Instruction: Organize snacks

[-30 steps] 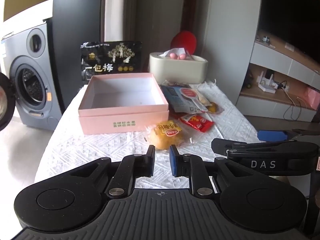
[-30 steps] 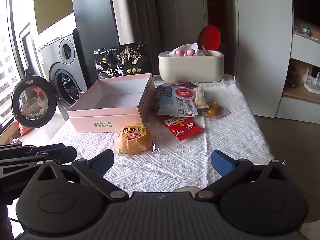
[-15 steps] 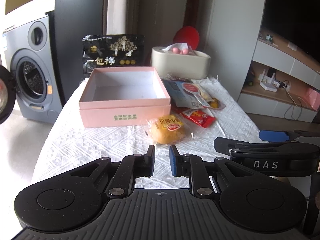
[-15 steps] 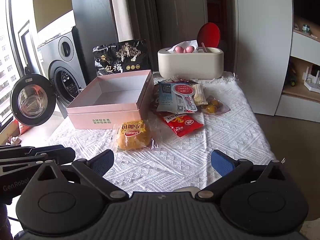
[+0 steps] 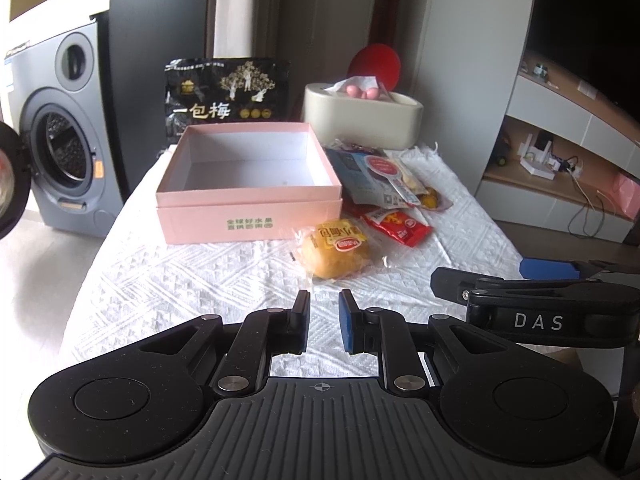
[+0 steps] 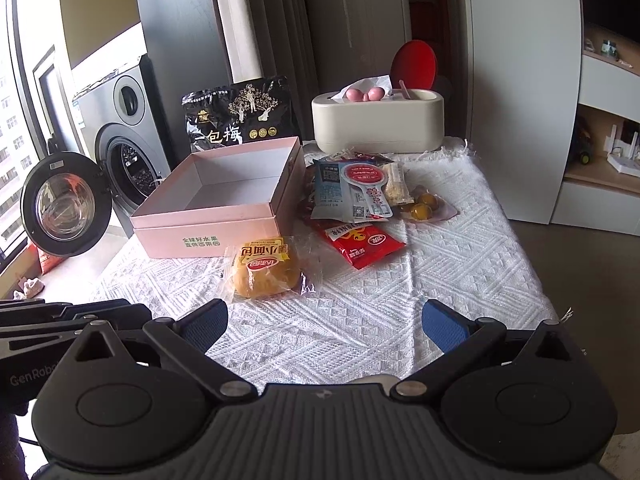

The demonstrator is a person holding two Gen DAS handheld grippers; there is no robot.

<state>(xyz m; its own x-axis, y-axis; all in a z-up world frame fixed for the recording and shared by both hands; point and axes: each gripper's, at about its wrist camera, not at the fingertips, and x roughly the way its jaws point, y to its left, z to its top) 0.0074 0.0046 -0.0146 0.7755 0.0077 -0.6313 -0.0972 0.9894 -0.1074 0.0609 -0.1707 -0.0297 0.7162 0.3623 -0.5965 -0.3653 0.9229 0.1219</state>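
Note:
An empty pink box (image 5: pixel 248 184) (image 6: pixel 224 204) stands open on a white-clothed table (image 5: pixel 180 280) (image 6: pixel 460 248). In front of it lies a wrapped yellow bun (image 5: pixel 336 254) (image 6: pixel 264 270). To the right lie a red packet (image 5: pixel 396 226) (image 6: pixel 362 242), a blue-and-white packet (image 5: pixel 372 176) (image 6: pixel 350 190) and a clear pack of yellow sweets (image 5: pixel 428 200) (image 6: pixel 424 206). My left gripper (image 5: pixel 324 312) is nearly shut with a narrow gap, empty, just short of the bun. My right gripper (image 6: pixel 324 320) is wide open and empty, near the table's front edge.
A black snack bag (image 5: pixel 228 96) (image 6: pixel 240 116) stands behind the box. A cream tissue holder (image 5: pixel 364 116) (image 6: pixel 378 120) and a red paddle (image 6: pixel 414 66) are at the back. A washing machine (image 5: pixel 60 140) (image 6: pixel 120 136) with its door open stands to the left.
Both grippers have moved forward and closer to the table, so the box and snacks appear larger. Their jaw openings have not changed.

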